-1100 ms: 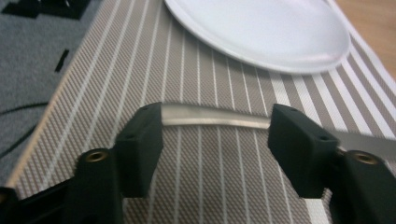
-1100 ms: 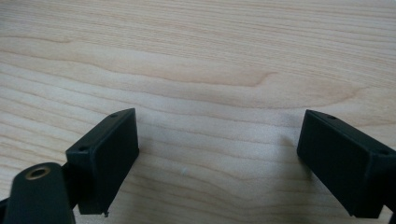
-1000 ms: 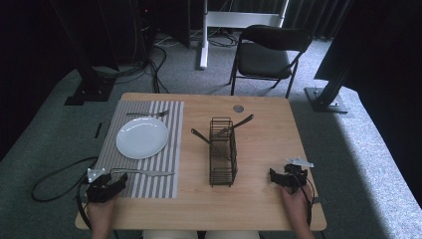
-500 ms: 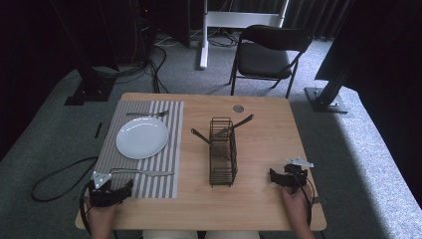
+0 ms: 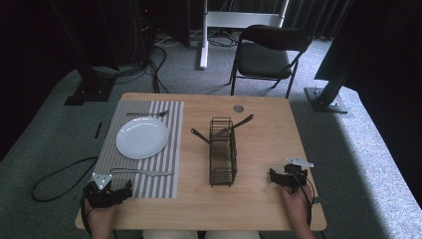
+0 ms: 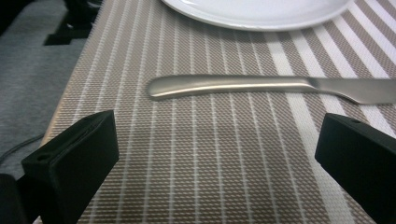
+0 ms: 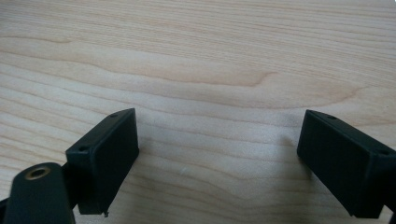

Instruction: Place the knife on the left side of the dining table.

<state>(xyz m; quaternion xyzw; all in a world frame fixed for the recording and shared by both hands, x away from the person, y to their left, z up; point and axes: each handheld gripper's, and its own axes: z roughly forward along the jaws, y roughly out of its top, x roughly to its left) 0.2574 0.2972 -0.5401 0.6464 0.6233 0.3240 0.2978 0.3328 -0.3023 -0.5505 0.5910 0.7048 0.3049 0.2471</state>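
your left tool [image 5: 107, 191] sits at the near left corner of the surface [image 5: 259, 209], jaws spread wide and holding nothing, over the near edge of the striped placemat [image 5: 171, 149]. the knife [image 6: 261, 86] lies flat on the placemat just beyond those jaws, handle end toward the mat's left edge, with the white plate [image 5: 142, 138] behind it. your right tool [image 5: 288, 178] rests wide apart on bare wood near the right edge.

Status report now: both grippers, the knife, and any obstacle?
Left gripper open, short of knife. Right gripper open, empty. Knife flat on placemat; nothing between.
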